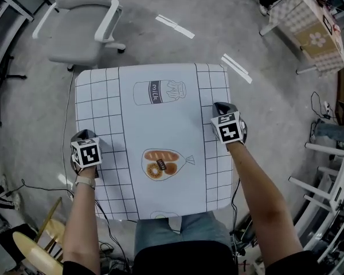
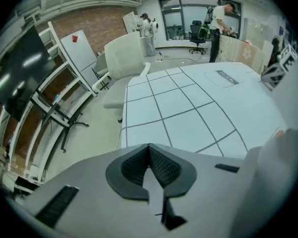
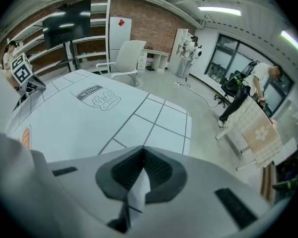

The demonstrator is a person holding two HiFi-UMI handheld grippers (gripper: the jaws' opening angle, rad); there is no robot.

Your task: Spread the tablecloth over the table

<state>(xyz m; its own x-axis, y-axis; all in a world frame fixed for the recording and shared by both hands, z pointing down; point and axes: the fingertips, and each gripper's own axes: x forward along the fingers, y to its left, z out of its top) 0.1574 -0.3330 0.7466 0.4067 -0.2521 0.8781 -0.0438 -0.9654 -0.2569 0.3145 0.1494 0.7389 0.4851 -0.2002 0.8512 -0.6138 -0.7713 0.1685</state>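
Tablecloth (image 1: 160, 125), white with a grid border, being held at both side edges. The pads (image 2: 165, 168) of the left gripper (image 2: 150, 171) are pressing together on a thin fold of the cloth's left edge; those of the right gripper (image 3: 143, 175) are likewise pinching a fold of its right edge; nothing else is sitting between either pair. Outward from the grips the cloth is lying flat over the table, which it is hiding entirely; it is reaching both far corners, and its near edge is hanging toward the person's lap. A white office chair (image 1: 83, 24) is standing beyond the far-left corner. Judged step: squaring and settling the sheet. To do this well, both hands should be pulling outward with equal tension; lowering the edges together so the grid lines are running parallel to the table's sides; releasing only once no ripple is showing and the overhang is looking even on all sides.
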